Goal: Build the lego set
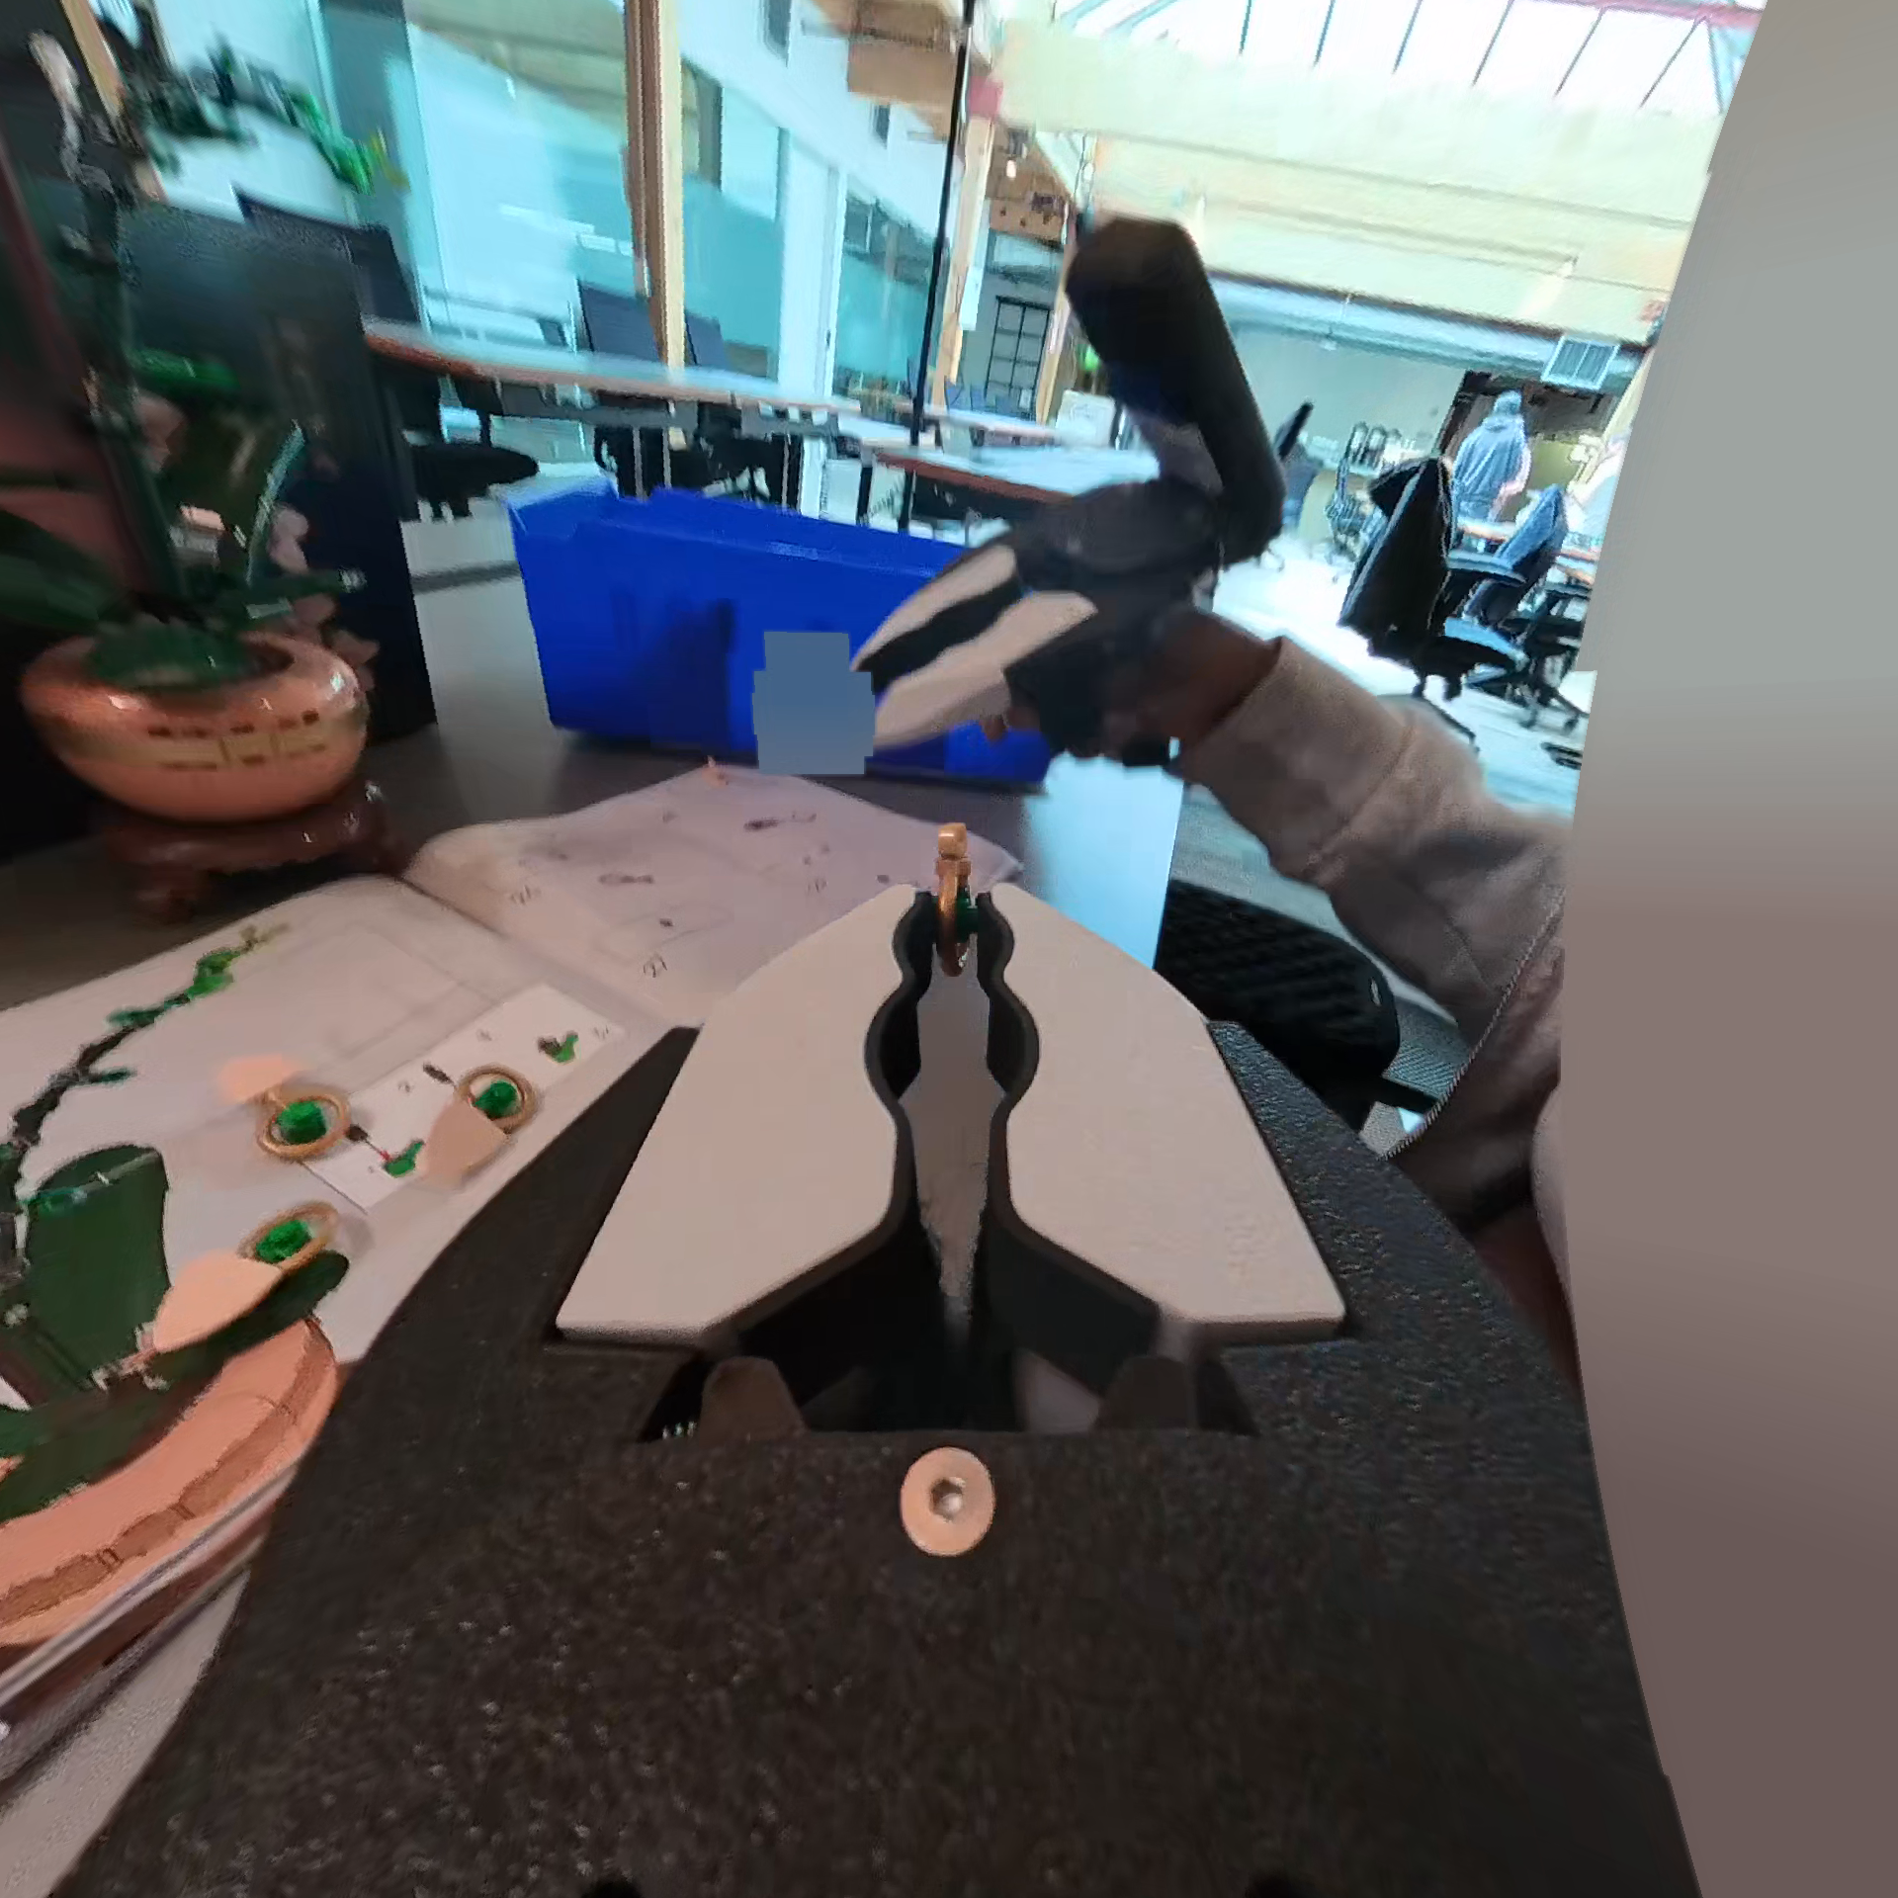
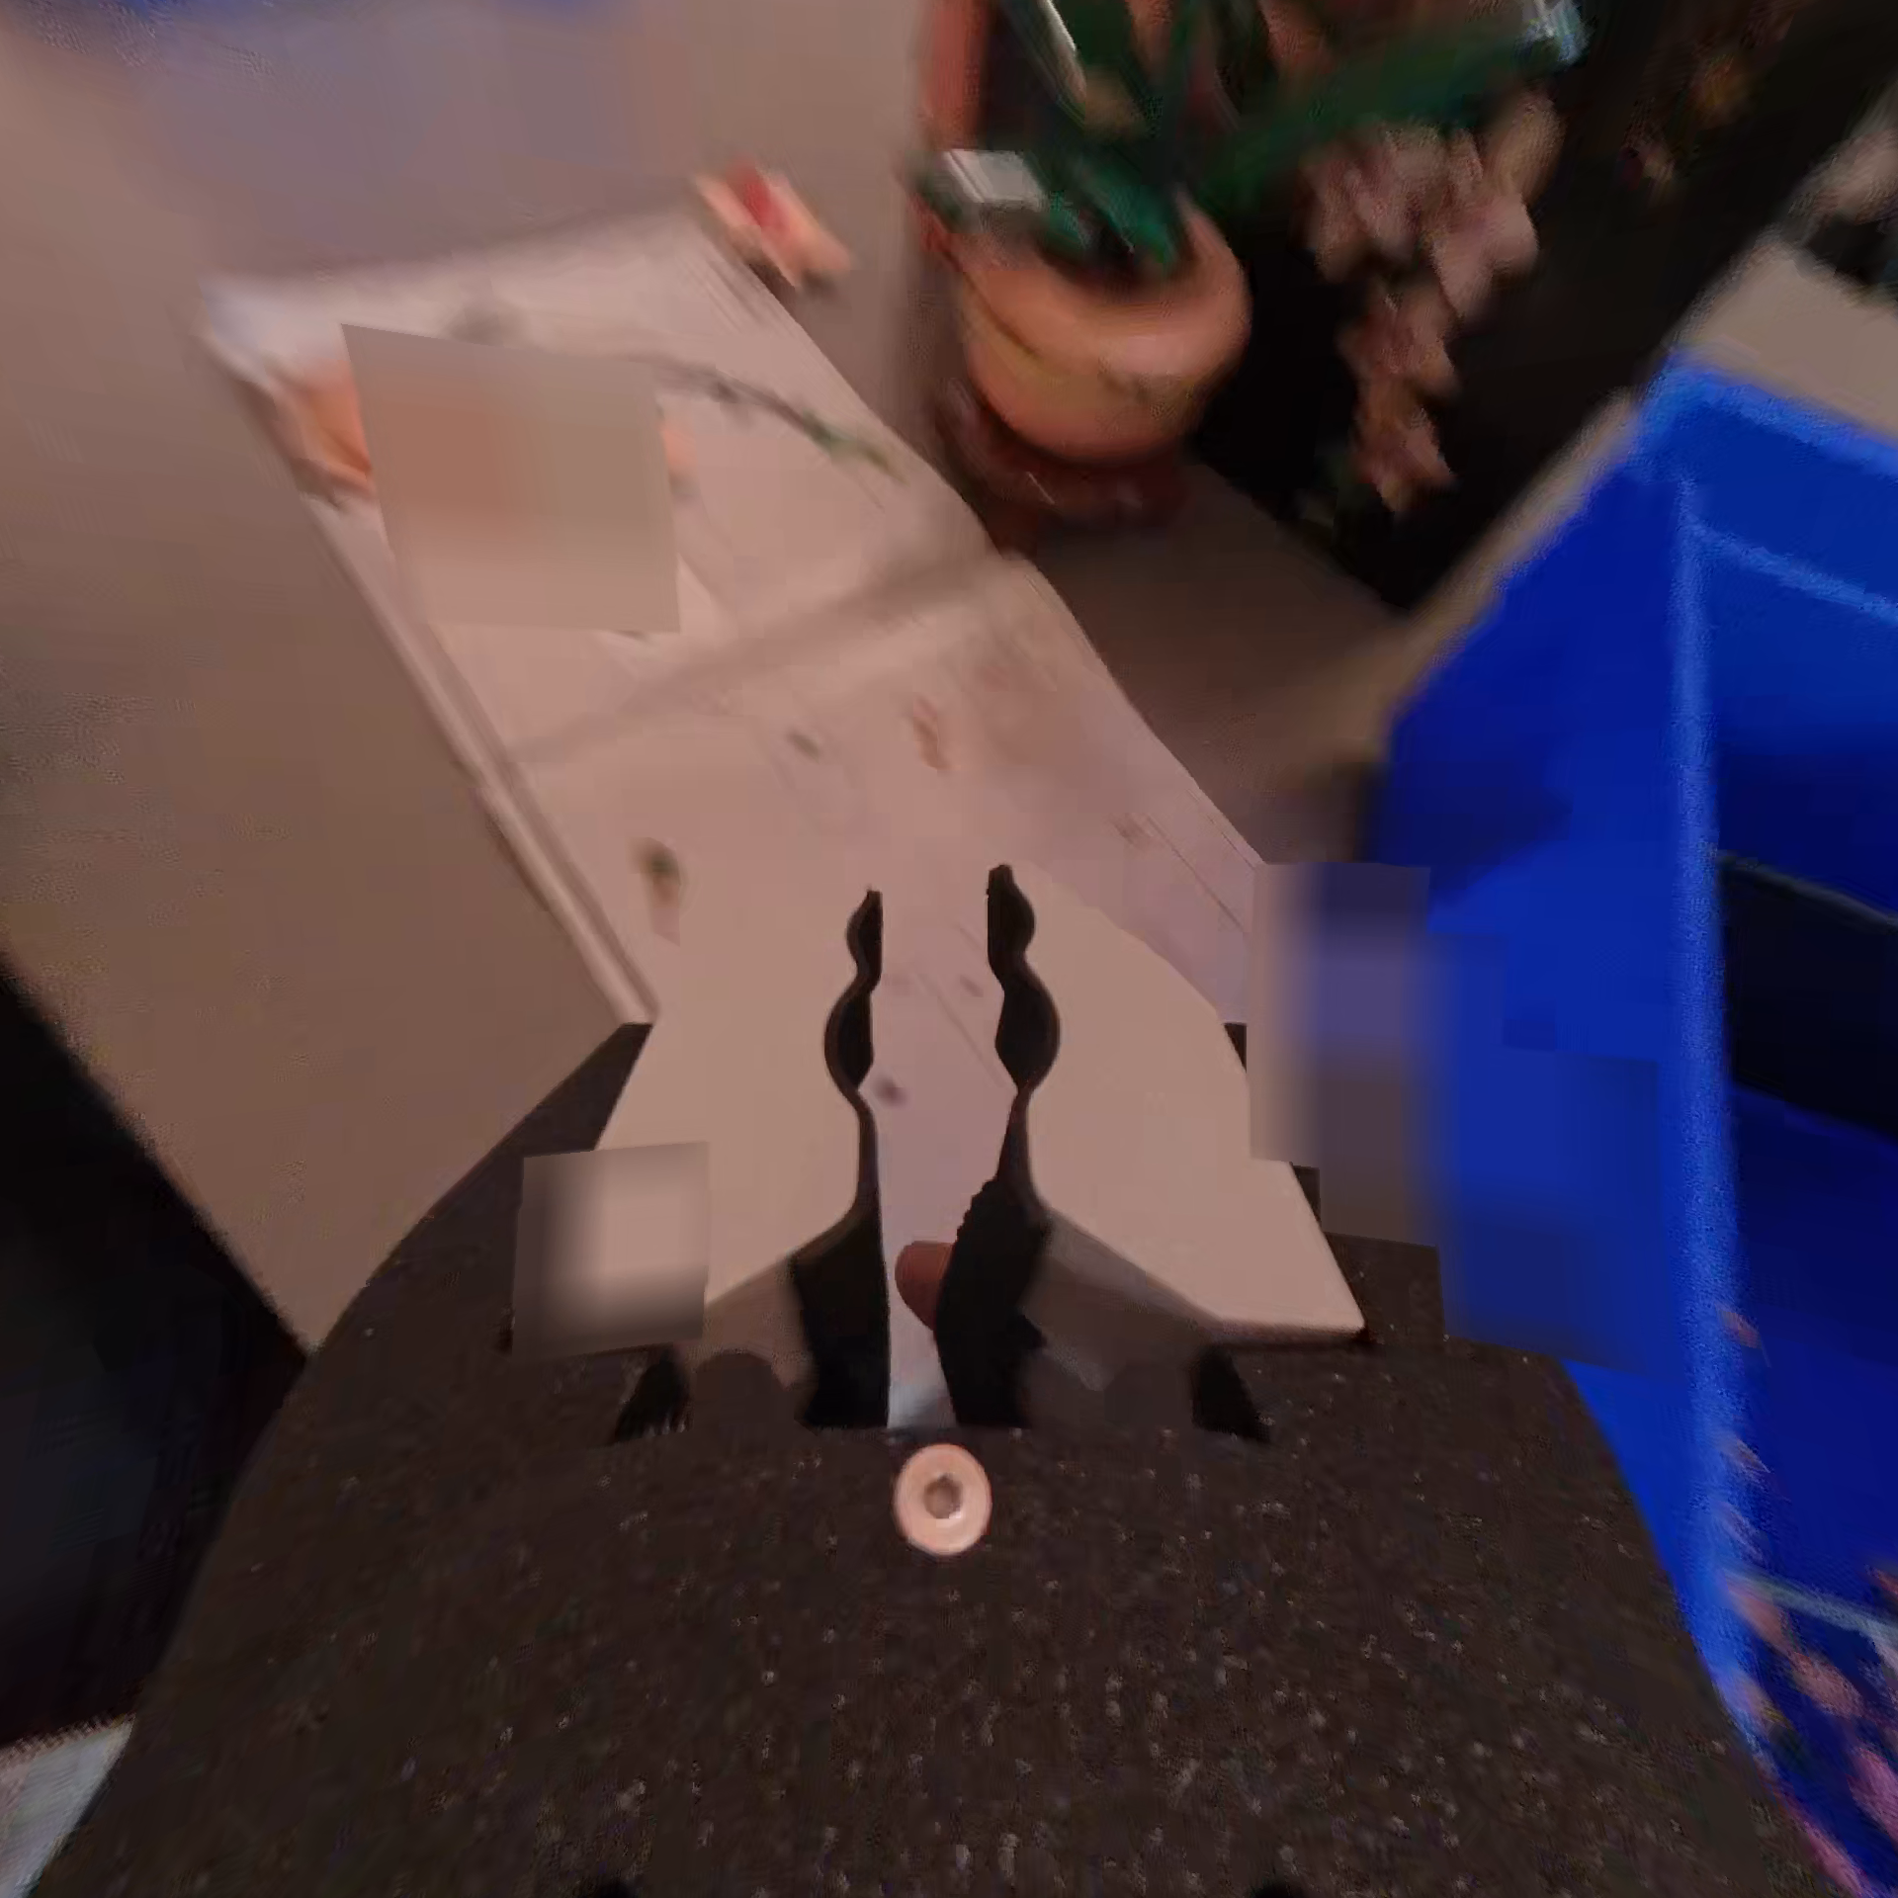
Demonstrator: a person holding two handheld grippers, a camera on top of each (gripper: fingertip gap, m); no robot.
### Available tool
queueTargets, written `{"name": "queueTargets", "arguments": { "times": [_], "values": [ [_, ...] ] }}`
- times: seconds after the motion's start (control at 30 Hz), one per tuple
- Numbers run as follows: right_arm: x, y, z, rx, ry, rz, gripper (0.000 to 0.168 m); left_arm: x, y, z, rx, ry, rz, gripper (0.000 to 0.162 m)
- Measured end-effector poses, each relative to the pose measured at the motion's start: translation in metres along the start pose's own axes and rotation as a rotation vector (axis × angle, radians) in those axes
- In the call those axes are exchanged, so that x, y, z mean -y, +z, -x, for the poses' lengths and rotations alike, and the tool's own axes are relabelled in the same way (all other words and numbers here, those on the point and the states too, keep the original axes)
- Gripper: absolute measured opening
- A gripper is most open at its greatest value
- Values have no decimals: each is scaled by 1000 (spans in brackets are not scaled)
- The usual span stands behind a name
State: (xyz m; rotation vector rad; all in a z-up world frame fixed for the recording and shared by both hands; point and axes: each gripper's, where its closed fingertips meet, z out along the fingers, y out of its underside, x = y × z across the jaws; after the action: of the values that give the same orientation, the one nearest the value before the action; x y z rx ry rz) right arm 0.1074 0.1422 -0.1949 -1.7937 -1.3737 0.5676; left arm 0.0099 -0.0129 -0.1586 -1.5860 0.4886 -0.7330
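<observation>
My left gripper is shut on a small gold ring piece with a green stud, held edge-on above the open instruction booklet. My right gripper is open and empty, hovering over the booklet; it also shows in the left wrist view, raised in front of the blue bin. The built lego plant in its pink pot stands at the left on a brown base; it also shows in the right wrist view, blurred.
The blue bin stands close on the right of my right gripper. A sleeved arm reaches in from the right. A black mesh chair sits past the table's edge. Office desks and chairs lie beyond.
</observation>
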Motion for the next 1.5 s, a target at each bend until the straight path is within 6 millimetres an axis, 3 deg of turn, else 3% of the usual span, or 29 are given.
{"name": "queueTargets", "arguments": {
  "times": [0.03,0.1,0.17,0.3,0.37,0.53,0.73,0.87,0.97,1.0,1.03,1.13,1.17,1.27,1.37,1.5],
  "values": [
    [-12,2,-16,-43,8,110,20,-5,1,1,4,0,26,7],
    [-25,9,-41,-151,29,256,16,-10,3,2,11,10,44,7],
    [-27,25,-53,-248,2,292,11,-10,4,2,7,4,47,7],
    [-54,45,-78,-454,60,408,11,-13,5,-1,-18,-6,51,7],
    [-55,50,-79,-470,166,353,9,-13,6,-6,-49,-8,49,7],
    [-47,55,-86,-474,343,235,23,-11,5,-18,-138,-9,26,7],
    [-47,66,-96,-511,377,252,10,-5,-4,-19,-208,-60,-26,7],
    [-44,67,-91,-432,333,243,2,-4,-10,-17,-227,-89,-35,7],
    [-32,76,-46,-110,281,166,1,-6,-11,-15,-212,-94,-11,7],
    [-31,74,-31,-33,271,153,4,-7,-10,-15,-213,-94,-2,7],
    [-31,70,-29,-41,259,147,6,-8,-9,-16,-212,-93,5,7],
    [-22,60,-40,-162,135,117,14,-10,-4,-20,-224,-87,19,7],
    [-21,60,-35,-138,93,121,6,-11,-3,-23,-235,-82,28,7],
    [-18,59,-26,-78,54,113,15,-15,0,-28,-238,-52,58,7],
    [-28,55,-29,-77,112,162,18,-17,2,-29,-238,-48,71,7],
    [-48,42,-45,-235,170,225,17,-17,2,-29,-244,-54,71,7]
  ]
}}
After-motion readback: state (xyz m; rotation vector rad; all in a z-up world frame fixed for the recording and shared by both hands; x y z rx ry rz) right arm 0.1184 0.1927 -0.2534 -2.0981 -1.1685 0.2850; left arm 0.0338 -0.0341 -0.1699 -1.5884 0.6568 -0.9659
